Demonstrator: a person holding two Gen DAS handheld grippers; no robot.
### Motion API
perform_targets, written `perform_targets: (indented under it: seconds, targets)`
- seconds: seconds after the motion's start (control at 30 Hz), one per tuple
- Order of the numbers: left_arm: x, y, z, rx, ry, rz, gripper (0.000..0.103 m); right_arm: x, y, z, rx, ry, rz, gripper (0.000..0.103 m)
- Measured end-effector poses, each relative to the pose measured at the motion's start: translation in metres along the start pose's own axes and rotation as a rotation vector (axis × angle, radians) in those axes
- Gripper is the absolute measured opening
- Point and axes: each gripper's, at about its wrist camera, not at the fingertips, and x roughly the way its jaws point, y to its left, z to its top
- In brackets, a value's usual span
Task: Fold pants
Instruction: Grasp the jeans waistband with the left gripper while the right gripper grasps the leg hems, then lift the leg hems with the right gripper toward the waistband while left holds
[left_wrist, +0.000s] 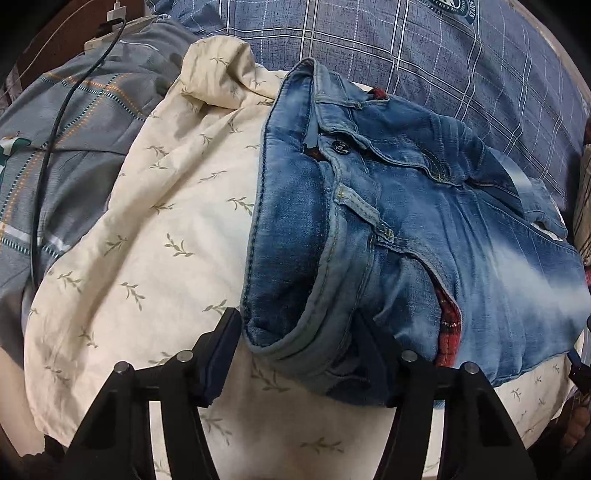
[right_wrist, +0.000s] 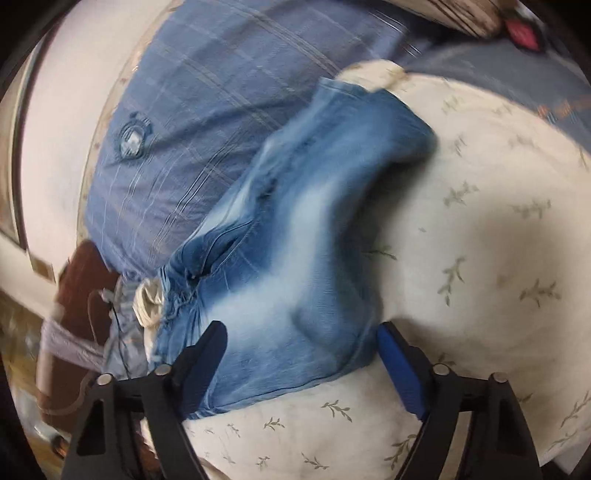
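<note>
Both grippers wide open, holding nothing: left gripper (left_wrist: 295, 350) straddles the jeans (left_wrist: 406, 229) hem, right gripper (right_wrist: 301, 354) at bundle edge. Risk: pinching cream sheet (left_wrist: 166, 221) too, dragging it.

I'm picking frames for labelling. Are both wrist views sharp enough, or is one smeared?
Left wrist: sharp, the jeans stitching and button are crisp, only fisheye bending at the edges. Right wrist: motion-blurred, the jeans and the leaf-print sheet are smeared.

Bare cream sheet (left_wrist: 155, 258) lies open left of the jeans (left_wrist: 424, 236) — a black cable (left_wrist: 55, 133) crosses beyond.
</note>
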Motion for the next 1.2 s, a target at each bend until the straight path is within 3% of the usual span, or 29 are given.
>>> perform_targets:
  seconds: [0.1, 0.23, 0.27, 0.33, 0.37, 0.4, 0.5, 0.67, 0.8, 1.03, 1.2]
  targets:
    - [0.002, -0.002, 0.001, 0.009, -0.020, 0.001, 0.058, 0.000, -0.012, 0.001, 0.097, -0.007, 0.049, 0.082]
    - [-0.001, -0.007, 0.005, 0.015, -0.050, 0.007, 0.042, 0.005, -0.019, 0.001, 0.177, -0.027, 0.118, 0.082]
    - [-0.002, -0.008, 0.005, 0.013, -0.055, 0.006, 0.038, 0.007, -0.022, 0.001, 0.207, -0.032, 0.145, 0.078]
    - [-0.007, -0.010, 0.005, 0.008, -0.064, -0.006, 0.032, 0.013, -0.027, 0.002, 0.245, -0.028, 0.177, 0.061]
    - [-0.011, -0.011, 0.005, 0.007, -0.072, -0.015, 0.029, 0.018, -0.031, 0.002, 0.270, -0.023, 0.184, 0.035]
    - [-0.016, -0.012, 0.004, 0.007, -0.084, -0.026, 0.028, 0.020, -0.034, 0.002, 0.280, -0.015, 0.178, 0.021]
    - [-0.029, -0.012, 0.006, 0.012, -0.127, -0.060, 0.023, 0.022, -0.034, 0.001, 0.271, -0.024, 0.143, 0.018]
    - [-0.048, -0.011, 0.003, 0.009, -0.178, -0.071, 0.020, 0.000, 0.009, -0.001, 0.041, -0.115, 0.055, 0.014]
    - [-0.062, 0.001, -0.001, -0.009, -0.201, -0.059, 0.020, -0.017, 0.027, -0.011, -0.036, -0.146, 0.038, 0.014]
    - [-0.080, 0.023, -0.035, -0.012, -0.186, -0.042, 0.020, -0.037, 0.028, -0.035, -0.034, -0.088, 0.052, 0.014]
    - [-0.075, 0.030, -0.051, -0.006, -0.170, -0.013, 0.021, -0.035, 0.008, -0.054, 0.021, 0.036, 0.117, 0.017]
